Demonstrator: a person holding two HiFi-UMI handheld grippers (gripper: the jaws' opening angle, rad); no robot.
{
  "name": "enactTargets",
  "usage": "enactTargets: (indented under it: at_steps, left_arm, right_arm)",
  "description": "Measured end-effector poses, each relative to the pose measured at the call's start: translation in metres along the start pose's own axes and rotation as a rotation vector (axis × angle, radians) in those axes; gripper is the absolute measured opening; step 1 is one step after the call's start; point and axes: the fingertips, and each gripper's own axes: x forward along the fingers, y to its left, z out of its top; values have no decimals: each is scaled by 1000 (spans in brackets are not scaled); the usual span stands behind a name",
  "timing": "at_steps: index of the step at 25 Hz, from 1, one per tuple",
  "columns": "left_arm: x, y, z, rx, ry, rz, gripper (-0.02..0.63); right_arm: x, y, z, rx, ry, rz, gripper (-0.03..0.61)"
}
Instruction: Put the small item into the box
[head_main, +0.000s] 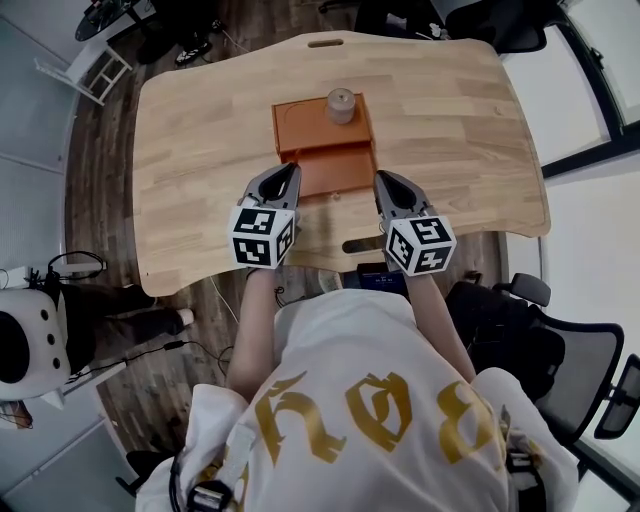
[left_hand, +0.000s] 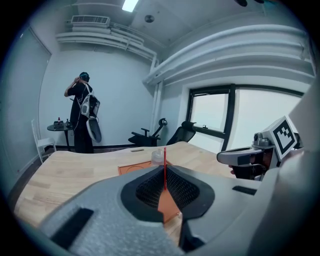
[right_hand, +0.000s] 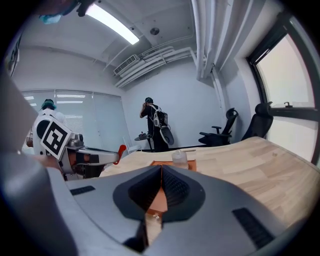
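The left gripper (head_main: 292, 171) and right gripper (head_main: 381, 179) were both pressed together, holding nothing. The bottle (head_main: 341, 105) stood on the box (head_main: 300, 128), beyond them. A hurried, off-centre pinch could topple it onto the worktop (head_main: 200, 150).

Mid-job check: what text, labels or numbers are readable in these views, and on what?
No text reads clearly.
On the shirt: large gold stylised glyphs, not legible as words.
On the left tool and right tool: square black-and-white markers, no letters or digits.
On the orange box and small bottle: no label can be made out.
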Motion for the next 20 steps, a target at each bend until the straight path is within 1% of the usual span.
enactTargets:
  at_steps: [6, 14, 20]
  left_arm:
    - [8, 10, 7, 3, -4, 15, 18]
    - [24, 16, 12, 11, 11, 9, 20]
    - [37, 17, 9, -3, 18, 5, 18]
  right_arm:
    - [18, 3, 5, -13, -2, 37, 12]
    - [37, -8, 12, 4, -10, 45, 12]
    - [41, -18, 7, 10, 7, 40, 12]
